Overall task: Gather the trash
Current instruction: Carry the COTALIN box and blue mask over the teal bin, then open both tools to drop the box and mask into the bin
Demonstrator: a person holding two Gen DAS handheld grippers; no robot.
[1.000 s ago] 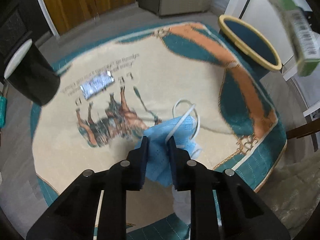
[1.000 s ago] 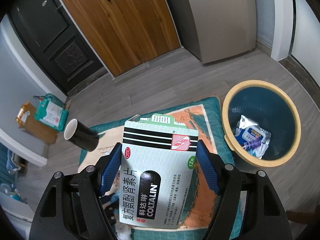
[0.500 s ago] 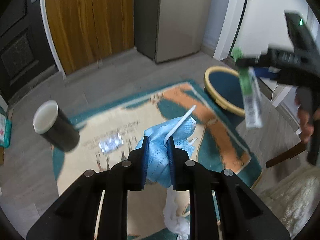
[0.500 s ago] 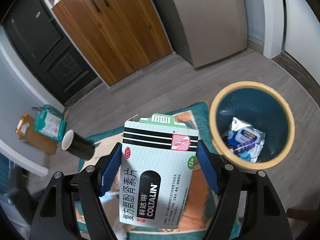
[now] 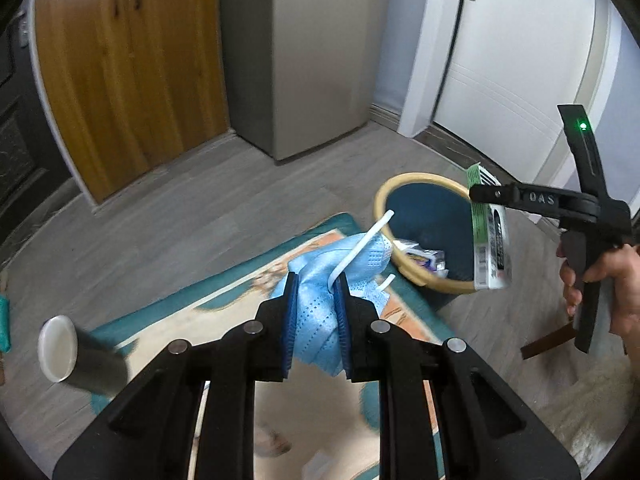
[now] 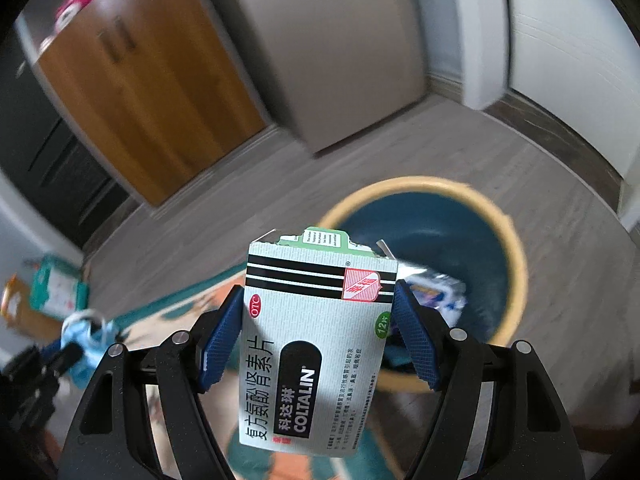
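My left gripper (image 5: 316, 288) is shut on a crumpled blue face mask (image 5: 320, 316) with white ear loops, held in the air above the rug, left of the bin. My right gripper (image 6: 318, 300) is shut on a white and green COLTALIN medicine box (image 6: 316, 344), held over the near rim of the blue bin with a yellow rim (image 6: 516, 248). The bin (image 5: 384, 196) holds several wrappers (image 5: 424, 258). In the left wrist view the right gripper (image 5: 490, 194) holds the box (image 5: 492, 252) above the bin's right side.
A patterned teal, cream and orange rug (image 5: 224, 312) lies on the grey wood floor. A black cup (image 5: 80, 356) with a white inside stands at its left edge. A wooden cabinet (image 5: 120, 80), a grey fridge (image 5: 304, 52) and a white door (image 5: 520, 60) stand behind.
Both grippers have risen and moved toward the bin. The mask has been lifted off the rug. The box is now over the bin's rim.
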